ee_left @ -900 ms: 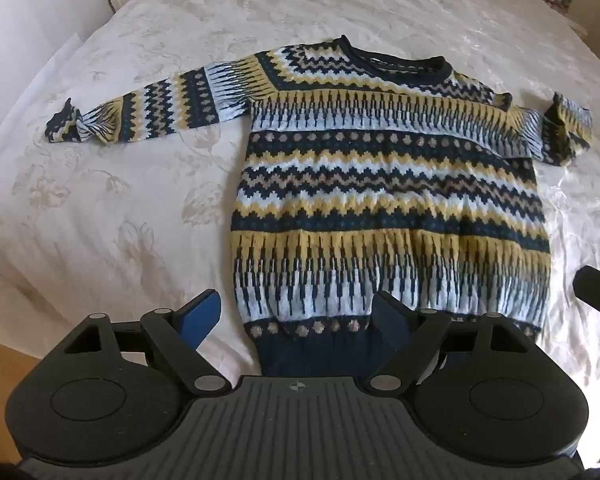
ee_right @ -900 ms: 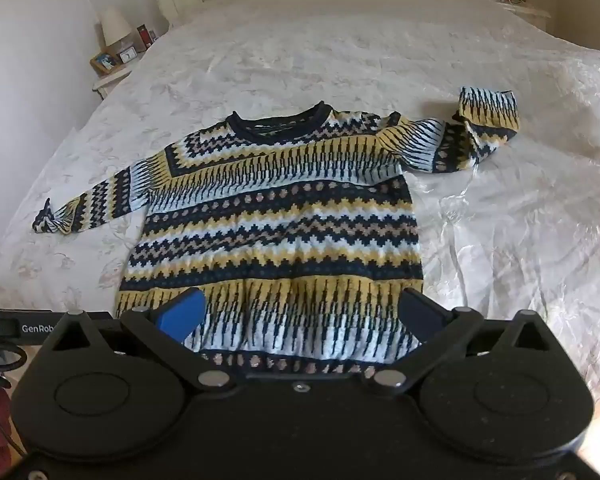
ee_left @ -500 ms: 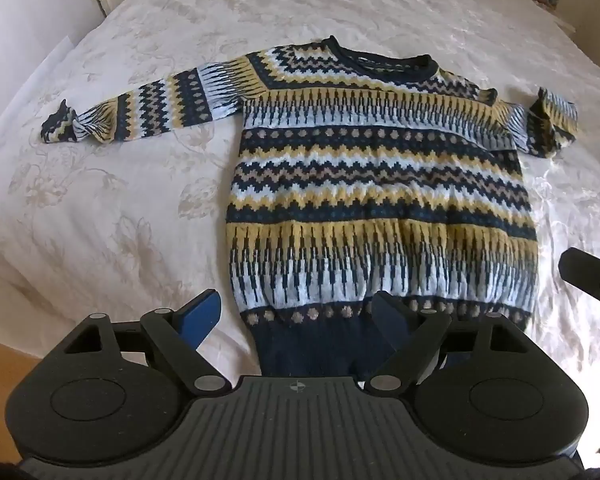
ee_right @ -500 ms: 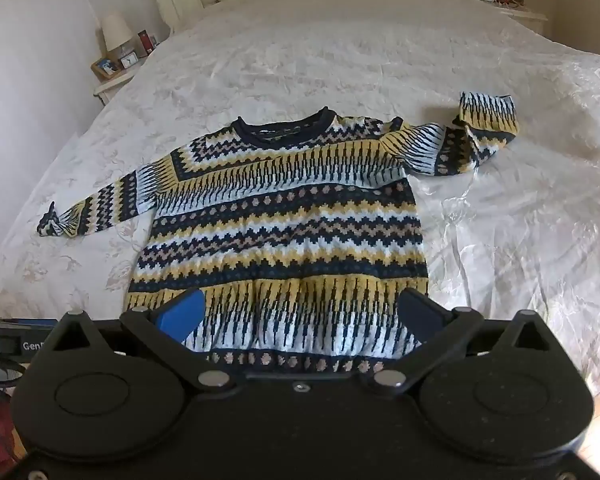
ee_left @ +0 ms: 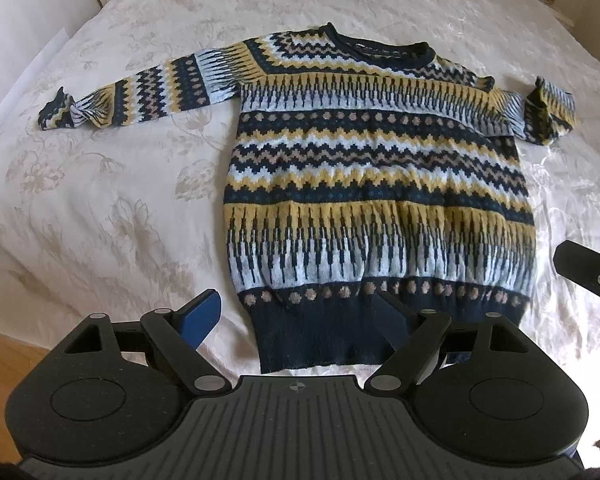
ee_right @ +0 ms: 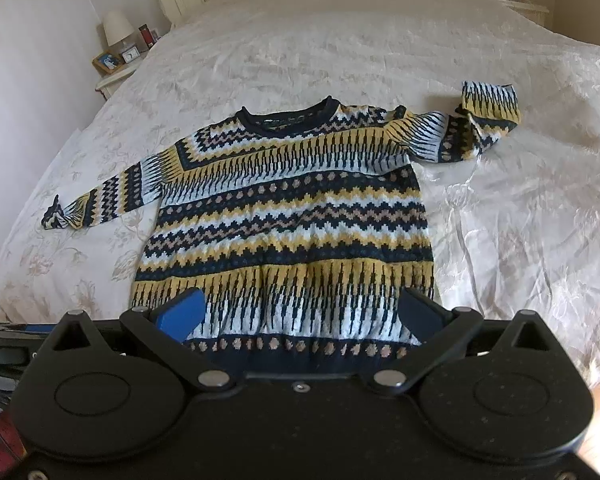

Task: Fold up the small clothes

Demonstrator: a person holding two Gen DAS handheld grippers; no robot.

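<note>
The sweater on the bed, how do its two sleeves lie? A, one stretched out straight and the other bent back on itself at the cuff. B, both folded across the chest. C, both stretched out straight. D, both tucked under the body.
A: on the sweater, the sleeve at picture left lies out straight, while the other sleeve doubles back at its cuff end.

Black tongs (ee_left: pixel 296 314), blue-faced fingers (ee_left: pixel 199 317)
</note>
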